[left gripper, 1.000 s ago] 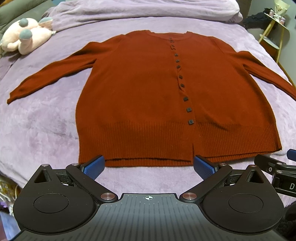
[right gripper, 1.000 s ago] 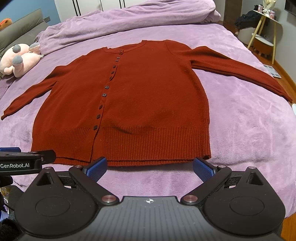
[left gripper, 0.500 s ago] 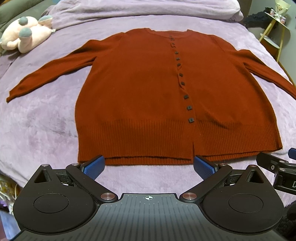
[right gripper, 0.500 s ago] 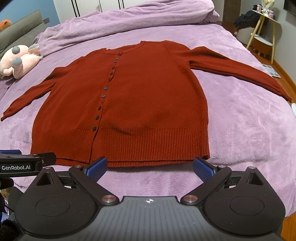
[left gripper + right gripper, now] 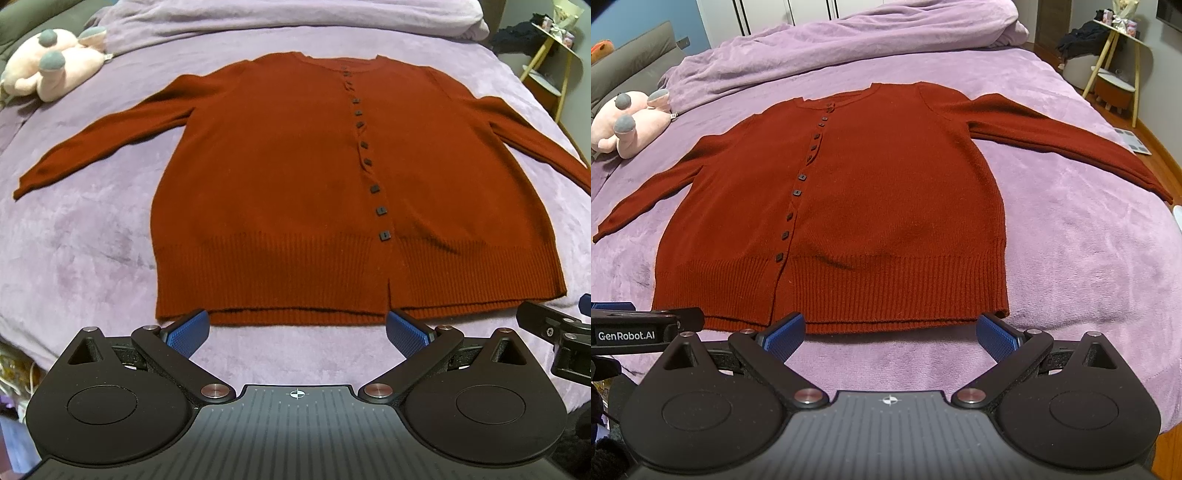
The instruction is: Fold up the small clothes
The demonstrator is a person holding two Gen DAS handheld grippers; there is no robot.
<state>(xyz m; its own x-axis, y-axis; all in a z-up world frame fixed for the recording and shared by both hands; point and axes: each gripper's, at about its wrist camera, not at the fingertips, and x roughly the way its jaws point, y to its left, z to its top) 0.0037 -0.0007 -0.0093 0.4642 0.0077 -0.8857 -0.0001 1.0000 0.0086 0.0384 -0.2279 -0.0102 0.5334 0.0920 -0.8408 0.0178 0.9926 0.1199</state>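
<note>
A rust-red buttoned cardigan (image 5: 280,177) (image 5: 886,199) lies flat, front up, on a purple blanket, both sleeves spread outward and its ribbed hem toward me. My left gripper (image 5: 297,330) is open, its blue pads just short of the hem's left half. My right gripper (image 5: 890,332) is open too, its pads at the hem's right half, nothing between them. The right gripper's body shows at the right edge of the left wrist view, and the left gripper's body at the left edge of the right wrist view.
A pink plush toy (image 5: 51,70) (image 5: 631,122) rests at the far left of the bed. A bunched purple duvet (image 5: 849,40) lies beyond the collar. A small side table (image 5: 1119,62) stands off the bed's right side, over wooden floor.
Both grippers have edged slightly forward toward the hem; the cardigan sits a little closer in both views. Both stay open and the cardigan has not moved.
</note>
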